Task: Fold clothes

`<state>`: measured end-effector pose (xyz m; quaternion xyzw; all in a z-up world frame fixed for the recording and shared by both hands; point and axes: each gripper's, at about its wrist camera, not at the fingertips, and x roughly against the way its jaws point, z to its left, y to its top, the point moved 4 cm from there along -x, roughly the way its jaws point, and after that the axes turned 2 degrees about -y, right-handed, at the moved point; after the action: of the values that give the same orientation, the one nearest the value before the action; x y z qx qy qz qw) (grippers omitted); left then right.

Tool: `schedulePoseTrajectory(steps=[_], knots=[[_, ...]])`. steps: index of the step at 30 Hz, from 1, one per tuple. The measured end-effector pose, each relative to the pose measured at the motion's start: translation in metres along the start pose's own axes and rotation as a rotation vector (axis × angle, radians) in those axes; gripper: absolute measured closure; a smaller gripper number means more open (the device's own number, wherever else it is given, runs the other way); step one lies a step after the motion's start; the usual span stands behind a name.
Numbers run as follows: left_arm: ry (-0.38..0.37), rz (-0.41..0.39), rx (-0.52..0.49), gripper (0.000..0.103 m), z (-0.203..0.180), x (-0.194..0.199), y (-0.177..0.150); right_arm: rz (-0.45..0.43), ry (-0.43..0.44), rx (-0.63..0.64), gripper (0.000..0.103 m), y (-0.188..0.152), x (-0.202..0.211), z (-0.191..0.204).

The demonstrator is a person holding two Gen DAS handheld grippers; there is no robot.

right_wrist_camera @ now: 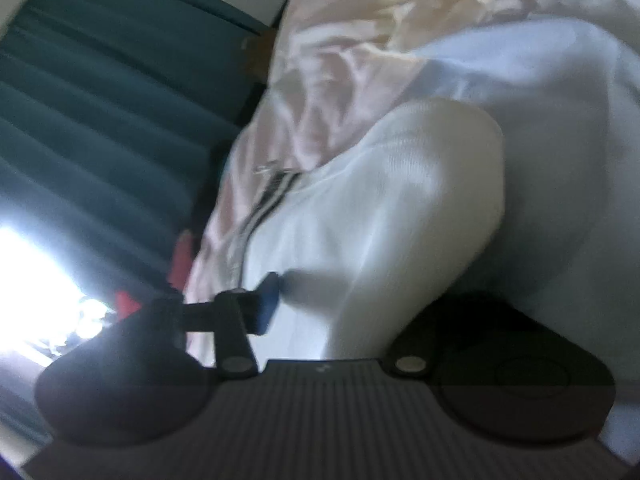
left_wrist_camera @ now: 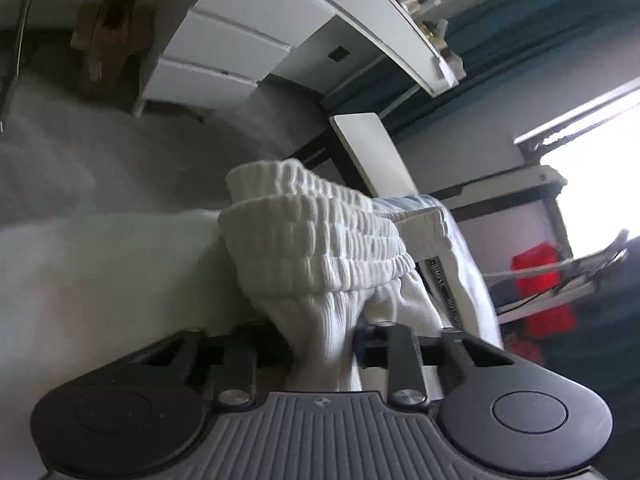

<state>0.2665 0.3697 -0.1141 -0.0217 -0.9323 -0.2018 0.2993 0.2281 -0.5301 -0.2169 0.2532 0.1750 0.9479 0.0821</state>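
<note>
In the left wrist view a white garment (left_wrist_camera: 320,248) with a thick ribbed elastic waistband hangs bunched in front of the camera. My left gripper (left_wrist_camera: 320,340) is shut on the cloth just below the waistband. A label strip with dark print shows on the garment's right side. In the blurred right wrist view the same white garment (right_wrist_camera: 380,208) fills the middle, with a dark striped trim at its left edge. My right gripper (right_wrist_camera: 320,312) is shut on it. One blue-padded finger (right_wrist_camera: 268,304) presses into the cloth, and the other finger is hidden under the fabric.
A white bed surface (left_wrist_camera: 100,272) lies to the left, grey carpet beyond it. A white drawer unit (left_wrist_camera: 216,52), a cardboard box (left_wrist_camera: 108,40) and a red object (left_wrist_camera: 544,292) stand farther off. Crumpled pinkish bedding (right_wrist_camera: 340,40) and a teal curtain (right_wrist_camera: 100,120) surround the right gripper.
</note>
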Motion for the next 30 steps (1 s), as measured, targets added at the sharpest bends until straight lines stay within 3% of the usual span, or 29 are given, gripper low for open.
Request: schedulePoseTrajectory(steps=[1, 2, 4, 6, 11, 15, 19, 21, 24, 27, 30], knots=[[0.000, -0.003, -0.013, 0.092, -0.005, 0.004, 0.003, 0.010, 0.001, -0.004, 0.067, 0.002, -0.004, 0.002], [0.001, -0.005, -0.025, 0.093, -0.009, 0.008, 0.006, 0.027, 0.002, -0.010, 0.086, 0.006, -0.004, 0.003], [0.001, -0.010, -0.051, 0.094, -0.018, 0.016, 0.012, 0.053, 0.021, -0.045, 0.090, 0.019, 0.005, 0.001], [0.002, -0.015, -0.076, 0.094, -0.027, 0.024, 0.019, 0.043, 0.077, -0.093, 0.091, 0.031, 0.023, 0.004], [-0.015, -0.004, -0.089, 0.094, -0.018, 0.077, 0.026, 0.033, 0.137, -0.017, 0.092, 0.047, 0.066, 0.021], [-0.036, 0.017, -0.079, 0.094, 0.003, 0.132, 0.027, 0.066, 0.085, -0.061, 0.092, 0.057, 0.103, -0.006], [-0.037, 0.056, -0.089, 0.094, 0.059, 0.181, 0.017, 0.079, 0.039, -0.193, 0.092, 0.062, 0.148, -0.046], [-0.016, 0.086, -0.060, 0.094, 0.093, 0.193, 0.009, 0.107, 0.037, -0.206, 0.092, 0.064, 0.157, -0.055], [0.000, 0.107, -0.044, 0.093, 0.129, 0.194, 0.000, 0.153, 0.002, -0.125, 0.092, 0.067, 0.155, -0.061], [-0.010, 0.107, -0.068, 0.090, 0.139, 0.188, -0.004, 0.180, -0.026, -0.140, 0.092, 0.059, 0.159, -0.077], [0.000, 0.130, -0.054, 0.081, 0.141, 0.190, -0.006, 0.202, -0.048, -0.148, 0.092, 0.052, 0.162, -0.087]])
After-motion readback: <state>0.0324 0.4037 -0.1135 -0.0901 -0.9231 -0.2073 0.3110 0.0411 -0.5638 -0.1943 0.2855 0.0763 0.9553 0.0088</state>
